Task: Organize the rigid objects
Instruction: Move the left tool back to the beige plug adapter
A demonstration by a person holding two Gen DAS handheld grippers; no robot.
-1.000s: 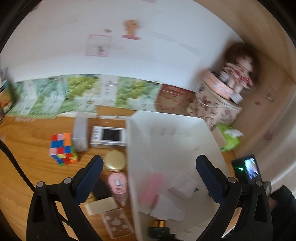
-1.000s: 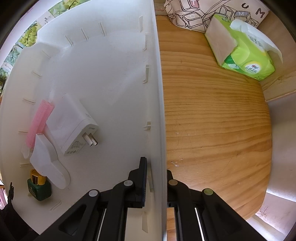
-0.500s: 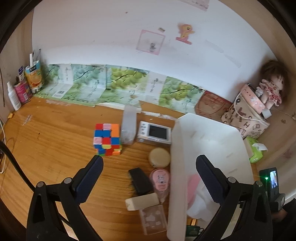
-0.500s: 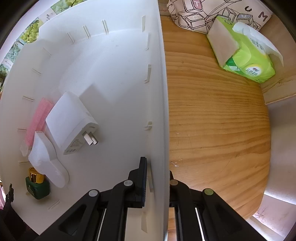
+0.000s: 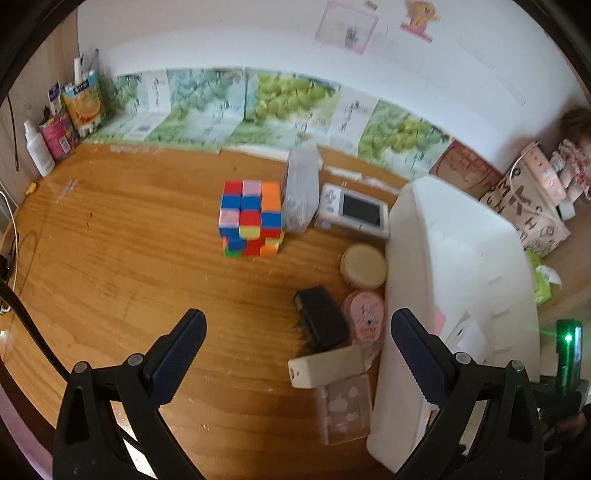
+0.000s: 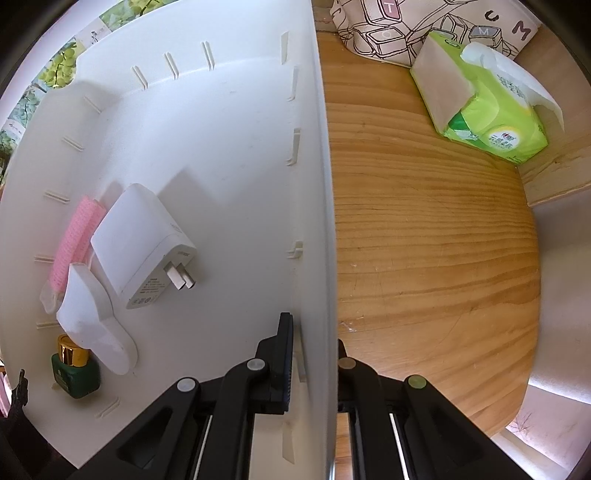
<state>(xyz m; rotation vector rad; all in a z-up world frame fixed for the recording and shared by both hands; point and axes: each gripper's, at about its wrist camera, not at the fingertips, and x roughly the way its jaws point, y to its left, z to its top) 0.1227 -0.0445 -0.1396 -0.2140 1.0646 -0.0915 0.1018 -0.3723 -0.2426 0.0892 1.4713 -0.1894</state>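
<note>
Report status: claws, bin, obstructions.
Right claw shut on white bin wall. Left claw open over black charger. Nothing blocking.

Cube [image 5: 251, 218] left of camera [image 5: 354, 211]; bin [image 5: 458, 258] right; charger [image 6: 142, 245] inside bin.

Legible text is sparse. Patterned bag [image 6: 424, 26] in the right wrist view: keycap drawings with single letters "T", "O", "M", plus loose "U" and "M" near its edge. Same bag [image 5: 532, 206] in the left wrist view shows large dark letters, too skewed to read. Green tissue pack [image 6: 495, 125] has a round logo and print, white charger [image 6: 147, 243] small grey print; both illegible.
</note>
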